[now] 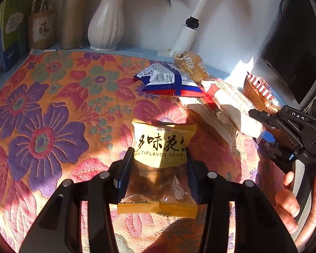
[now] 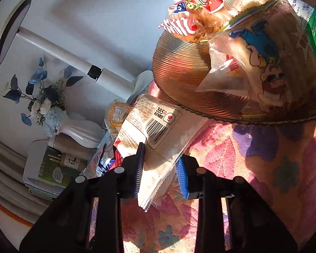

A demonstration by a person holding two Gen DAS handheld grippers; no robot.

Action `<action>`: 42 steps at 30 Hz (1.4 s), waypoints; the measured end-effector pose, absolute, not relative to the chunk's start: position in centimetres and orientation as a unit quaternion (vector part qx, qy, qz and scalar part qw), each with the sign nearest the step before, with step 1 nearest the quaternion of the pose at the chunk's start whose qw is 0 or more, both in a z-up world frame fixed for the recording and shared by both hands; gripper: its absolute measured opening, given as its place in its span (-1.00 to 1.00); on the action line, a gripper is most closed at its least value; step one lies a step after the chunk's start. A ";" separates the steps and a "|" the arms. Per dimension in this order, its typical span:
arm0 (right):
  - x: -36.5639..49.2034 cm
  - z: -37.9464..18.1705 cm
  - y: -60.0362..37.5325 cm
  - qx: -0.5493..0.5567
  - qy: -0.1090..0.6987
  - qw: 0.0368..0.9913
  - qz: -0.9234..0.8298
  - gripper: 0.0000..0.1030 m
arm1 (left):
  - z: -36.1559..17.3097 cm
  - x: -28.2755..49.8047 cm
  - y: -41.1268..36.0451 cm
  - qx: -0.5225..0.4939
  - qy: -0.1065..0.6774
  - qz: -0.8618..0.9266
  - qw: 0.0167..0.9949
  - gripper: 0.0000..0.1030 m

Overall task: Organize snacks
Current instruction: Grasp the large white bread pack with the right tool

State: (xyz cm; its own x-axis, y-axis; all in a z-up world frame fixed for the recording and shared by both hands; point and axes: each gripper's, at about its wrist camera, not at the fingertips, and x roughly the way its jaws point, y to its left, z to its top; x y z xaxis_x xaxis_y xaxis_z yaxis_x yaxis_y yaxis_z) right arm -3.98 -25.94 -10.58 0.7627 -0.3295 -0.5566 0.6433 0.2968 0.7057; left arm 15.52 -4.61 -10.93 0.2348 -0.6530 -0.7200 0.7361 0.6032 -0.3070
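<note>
Peanut packet (image 1: 160, 147) clamped in left gripper (image 1: 158, 164) jaws.

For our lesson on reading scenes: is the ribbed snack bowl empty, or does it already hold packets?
It already holds packets. The right wrist view shows a cartoon-printed packet and a red-and-white striped one inside the bowl.

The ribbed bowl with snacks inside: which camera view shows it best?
The right wrist view. There the ribbed bowl fills the upper right, with its rim, its ribbed wall and the snack packets inside plain to see. The left wrist view shows only a small part of the bowl at the right, behind a white packet.
</note>
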 end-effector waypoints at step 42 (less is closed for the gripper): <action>-4.2 -12.5 -14.2 0.152 0.465 0.831 -0.266 0.77 | -11.3 14.6 -5.9 0.108 0.423 -0.443 0.783 -0.13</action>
